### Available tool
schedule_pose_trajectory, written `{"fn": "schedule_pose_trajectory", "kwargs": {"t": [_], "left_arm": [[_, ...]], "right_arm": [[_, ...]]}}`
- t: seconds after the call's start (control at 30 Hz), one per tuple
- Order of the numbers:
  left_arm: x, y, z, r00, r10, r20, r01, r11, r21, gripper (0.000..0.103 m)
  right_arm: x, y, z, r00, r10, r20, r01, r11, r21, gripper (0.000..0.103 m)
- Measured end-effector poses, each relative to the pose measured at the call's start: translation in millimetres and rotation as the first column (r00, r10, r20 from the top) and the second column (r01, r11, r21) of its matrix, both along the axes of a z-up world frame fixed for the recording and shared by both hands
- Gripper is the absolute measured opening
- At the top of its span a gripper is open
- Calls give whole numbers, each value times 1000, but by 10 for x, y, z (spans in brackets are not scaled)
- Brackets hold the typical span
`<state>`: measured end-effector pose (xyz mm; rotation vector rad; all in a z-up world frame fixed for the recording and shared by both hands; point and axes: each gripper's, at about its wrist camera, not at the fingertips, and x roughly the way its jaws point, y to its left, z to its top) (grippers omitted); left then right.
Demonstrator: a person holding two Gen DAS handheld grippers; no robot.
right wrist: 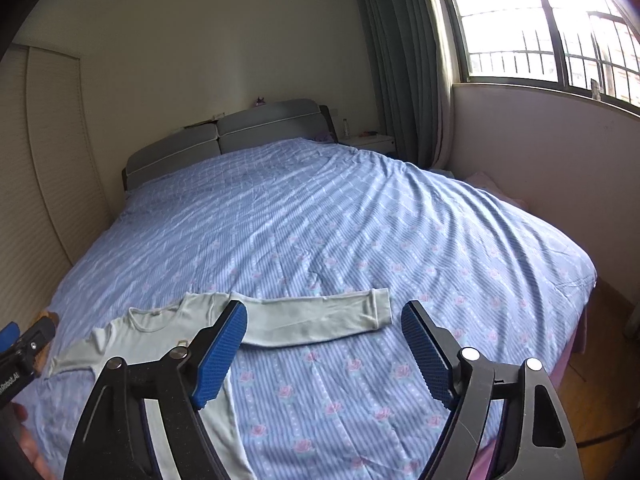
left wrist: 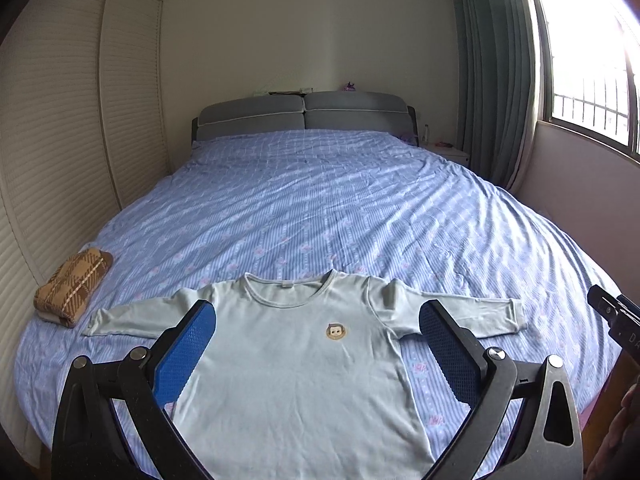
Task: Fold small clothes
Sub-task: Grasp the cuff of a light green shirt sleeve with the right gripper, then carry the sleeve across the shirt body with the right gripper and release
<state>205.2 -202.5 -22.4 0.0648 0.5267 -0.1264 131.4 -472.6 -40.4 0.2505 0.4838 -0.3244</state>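
My own fingers cut off the hem of the pale blue shirt (left wrist: 296, 360) in the left wrist view, and my right wrist view loses most of its body behind one blue pad (right wrist: 220, 356). The shirt lies flat and face up near the foot of the bed (left wrist: 320, 208), sleeves out; my left gripper (left wrist: 316, 356) hangs released over its chest, empty. My right gripper (right wrist: 324, 352) is spread wide too, holding nothing, just beyond the shirt's side, below the outstretched sleeve.
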Motion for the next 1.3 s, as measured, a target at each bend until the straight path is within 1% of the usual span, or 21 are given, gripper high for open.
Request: {"fn": "schedule_pose_trajectory", "kwargs": {"t": [0.07, 0.1, 0.2, 0.23, 0.27, 0.37, 0.57, 0.8, 0.9, 0.93, 0.97, 1.0, 1.07, 1.1, 1.13, 1.3], "left_arm": [[166, -146, -95, 1000, -1, -1, 1, 1000, 4, 103], [247, -224, -144, 1000, 0, -4, 0, 1000, 5, 103], [483, -428, -306, 1000, 7, -6, -7, 1000, 10, 103], [556, -484, -366, 1000, 6, -12, -6, 1000, 8, 103], [631, -549, -429, 1000, 6, -21, -6, 1000, 7, 103], [837, -695, -605, 999, 6, -48, -6, 1000, 0, 103], [1171, -969, -916, 996, 1, -84, 0, 1000, 11, 103], [1415, -1128, -1111, 996, 16, -88, -15, 1000, 15, 103], [1487, -1157, -1194, 995, 22, -100, -20, 1000, 23, 103], [1499, -1156, -1215, 995, 23, -101, -21, 999, 25, 103], [1510, -1150, -1231, 994, 26, -105, -23, 999, 27, 103], [1512, -1139, -1244, 994, 29, -110, -26, 999, 27, 103], [1515, -1107, -1252, 993, 33, -115, -30, 999, 25, 103], [1514, -1092, -1248, 993, 34, -116, -31, 999, 25, 103], [1509, -1074, -1235, 993, 34, -117, -31, 999, 27, 103], [1452, -907, -1102, 994, 44, -101, -42, 999, 23, 103]], "right_arm": [[176, -165, -97, 1000, 2, -9, -2, 1000, 15, 70], [269, -256, -157, 1000, -1, -16, 1, 1000, 16, 68], [542, -497, -356, 999, -6, -49, 7, 1000, 14, 59], [632, -570, -430, 998, -3, -60, 4, 1000, 15, 53], [713, -639, -506, 998, 2, -69, -1, 1000, 20, 46], [952, -839, -738, 995, 20, -100, -16, 999, 35, 35], [1378, -1147, -1140, 988, 23, -153, -16, 999, 47, 34], [1708, -1500, -1554, 976, 26, -217, 1, 992, 127, 34], [1803, -1559, -1703, 967, 54, -247, -14, 987, 158, 34], [1827, -1557, -1750, 964, 65, -257, -23, 986, 166, 33], [1840, -1552, -1791, 962, 73, -263, -28, 985, 171, 28], [1853, -1539, -1823, 961, 80, -265, -34, 984, 175, 26], [1862, -1512, -1849, 960, 93, -263, -46, 983, 180, 13], [1863, -1493, -1843, 961, 90, -263, -44, 984, 175, 13], [1860, -1484, -1824, 961, 89, -260, -44, 984, 174, 10], [1786, -1380, -1602, 969, 95, -226, -59, 985, 162, 8]]}}
